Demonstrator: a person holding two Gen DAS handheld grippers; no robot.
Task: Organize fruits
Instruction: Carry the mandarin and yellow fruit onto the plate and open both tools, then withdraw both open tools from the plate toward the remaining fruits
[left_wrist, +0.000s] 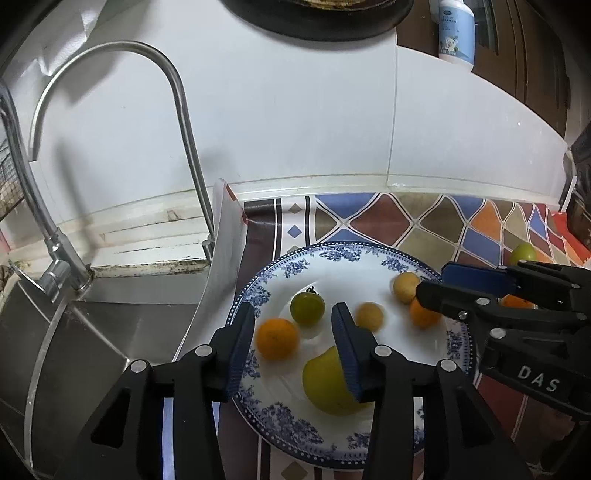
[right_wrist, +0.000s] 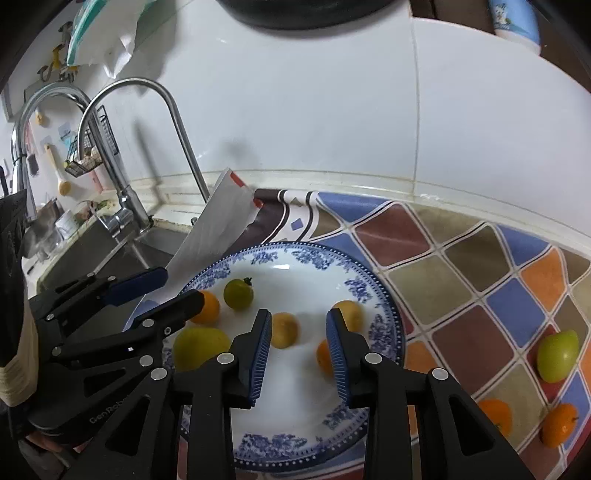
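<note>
We are holding both grippers, left (left_wrist: 293, 332) and right (right_wrist: 299, 345), jaws apart and empty, over the blue-patterned plate (right_wrist: 384, 317); on it are lying six round fruits, yellow, orange and green.

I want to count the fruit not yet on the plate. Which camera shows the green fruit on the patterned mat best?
The right wrist view: the green fruit lies whole and unobstructed on the mat, right of the plate. In the left wrist view only its top shows above the right gripper.

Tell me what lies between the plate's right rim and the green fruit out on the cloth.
Nothing: in the right wrist view, only bare patterned cloth separates the plate from the green fruit.
</note>
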